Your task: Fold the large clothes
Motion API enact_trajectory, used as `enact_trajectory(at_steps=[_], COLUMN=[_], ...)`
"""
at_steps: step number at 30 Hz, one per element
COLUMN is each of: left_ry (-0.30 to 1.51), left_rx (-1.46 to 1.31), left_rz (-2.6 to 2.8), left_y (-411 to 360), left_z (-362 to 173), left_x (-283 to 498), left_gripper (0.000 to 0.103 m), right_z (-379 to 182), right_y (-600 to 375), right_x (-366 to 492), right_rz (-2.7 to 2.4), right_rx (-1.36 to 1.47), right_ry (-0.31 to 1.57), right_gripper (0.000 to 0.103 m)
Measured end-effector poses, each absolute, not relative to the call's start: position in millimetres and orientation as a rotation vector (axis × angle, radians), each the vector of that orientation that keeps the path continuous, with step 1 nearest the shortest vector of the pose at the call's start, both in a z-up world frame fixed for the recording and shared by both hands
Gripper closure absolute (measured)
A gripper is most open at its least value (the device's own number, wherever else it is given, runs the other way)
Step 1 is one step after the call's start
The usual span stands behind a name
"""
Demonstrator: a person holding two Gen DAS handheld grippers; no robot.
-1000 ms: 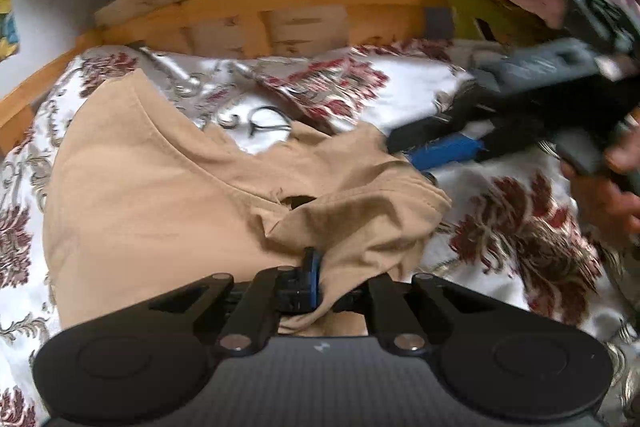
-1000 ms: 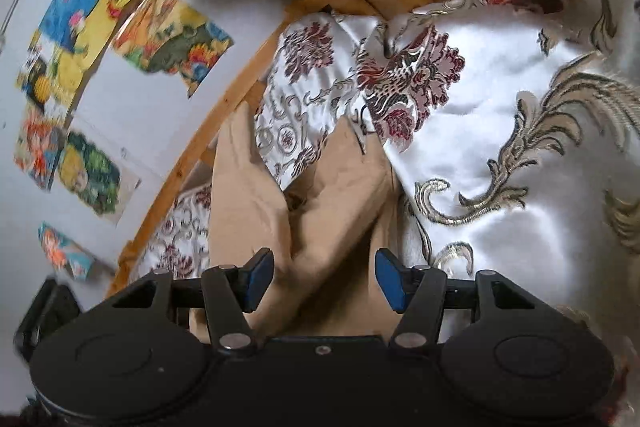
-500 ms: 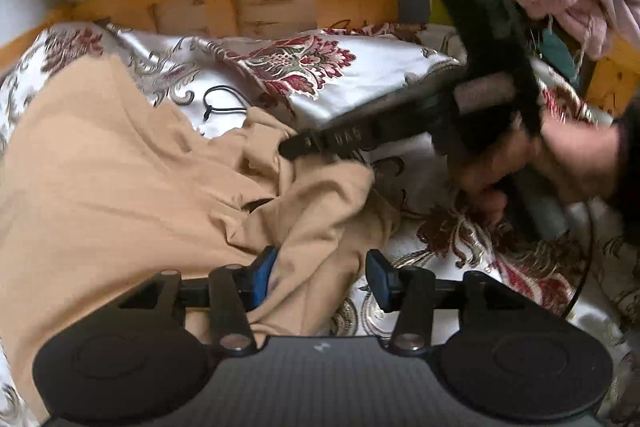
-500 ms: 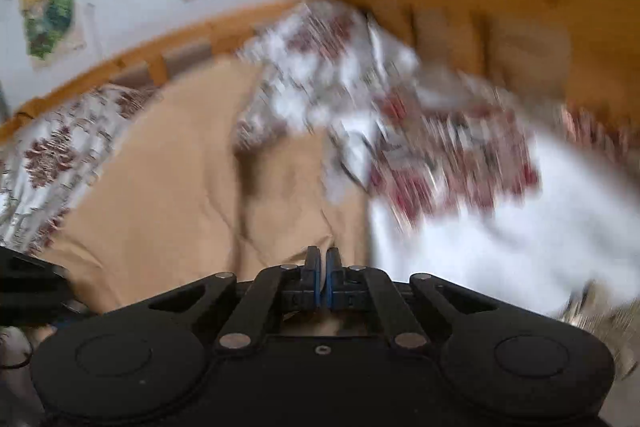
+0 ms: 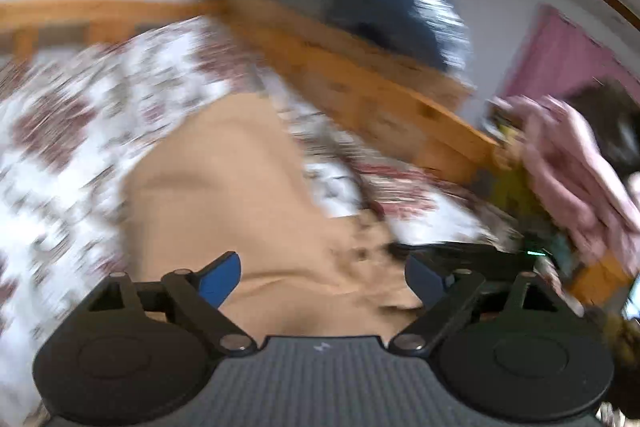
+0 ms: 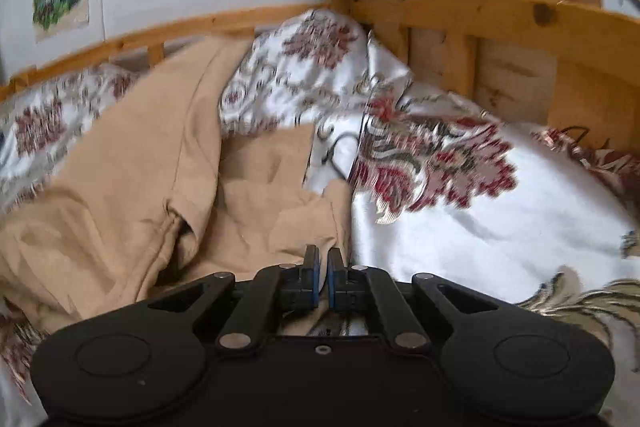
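1. I see the tan garment (image 6: pixel 132 179) lying crumpled on the flowered bedspread (image 6: pixel 480 219), near the wooden bed frame (image 6: pixel 500 15).
2. My right gripper (image 6: pixel 323 271) has its pads nearly together at the garment's edge; I cannot tell whether cloth is pinched between them.
3. My left gripper (image 5: pixel 322 281) is spread wide above the same garment (image 5: pixel 240 195), holding nothing; that view is blurred.
4. Pink clothes (image 5: pixel 576 167) hang over the frame's far end.
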State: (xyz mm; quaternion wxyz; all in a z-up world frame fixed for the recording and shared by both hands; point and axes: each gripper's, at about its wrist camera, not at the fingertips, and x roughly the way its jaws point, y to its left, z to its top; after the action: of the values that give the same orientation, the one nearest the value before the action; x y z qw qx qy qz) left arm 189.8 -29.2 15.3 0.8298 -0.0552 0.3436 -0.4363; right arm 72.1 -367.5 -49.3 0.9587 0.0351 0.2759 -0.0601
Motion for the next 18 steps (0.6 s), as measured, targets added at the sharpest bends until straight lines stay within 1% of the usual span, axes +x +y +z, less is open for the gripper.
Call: enact_trajectory(at_steps=[2,3,4,6,8,9,10,11,13,14,15,16,18], left_ry=[0.828,0.875,0.911,0.982,0.990,1.006,1.008,1.001,0.994,0.992,0.986,0.978,0.952], left_rx=[-0.213,-0.286,-0.338,-0.411,-0.403,-0.383,-0.372,-0.366,-0.357,-0.348,-0.335,-0.310,-0.248], left_rz=[-0.839,-0.827,-0.825,-0.817,-0.806,-0.807,-0.812,-0.817,-0.829,-0.835,-0.841,-0.847,-0.864], left_y=[-12.4,-3.6,2.5,10.7,15.2,14.4,12.6,11.0,10.6,10.1,9.5,5.4,-1.4], left_z=[-2.7,-15.3,-25.6,-44.8,-55.1,-59.2,-61.7,-62.8,-63.8,-64.0,-64.4,-64.5,-62.9], left_x=[209.4,219.4,226.4,235.3,235.1,235.4,235.2,235.2,234.2,234.3,230.6,227.8,220.3], left_gripper=[0.011,0.013,0.018,0.020,0.019,0.020,0.020,0.020,0.020,0.020,0.020,0.019,0.019], right_z=[-41.8,-39.0,-37.6,-36.6,-35.9,-34.6,-34.1,-34.0,-33.1,-31.4,-29.2,-25.8,-12.0], right_y=[-369.3,-368.7,-366.7,-365.5,-372.1,-376.2,-380.8,-386.3,-387.3,-384.6,-380.6,-375.1,-359.6], right_x=[70.7,72.6,75.8,83.1,88.1,89.6,91.7,94.2,98.8,100.7,102.1,102.2,93.5], right_rz=[-0.117,-0.111,-0.106,-0.090,-0.083,-0.085,-0.083,-0.072,-0.067,-0.057,-0.041,-0.033,-0.031], right_rx=[0.089,0.079,0.059,0.060,0.117,0.151,0.190,0.231,0.221,0.192,0.156,0.114,0.017], right_ry=[0.538,0.540,0.549,0.575,0.597,0.601,0.610,0.620,0.632,0.637,0.638,0.629,0.535], right_gripper=[0.100,0.100,0.100,0.100,0.094,0.084,0.079,0.078,0.079,0.083,0.094,0.098,0.101])
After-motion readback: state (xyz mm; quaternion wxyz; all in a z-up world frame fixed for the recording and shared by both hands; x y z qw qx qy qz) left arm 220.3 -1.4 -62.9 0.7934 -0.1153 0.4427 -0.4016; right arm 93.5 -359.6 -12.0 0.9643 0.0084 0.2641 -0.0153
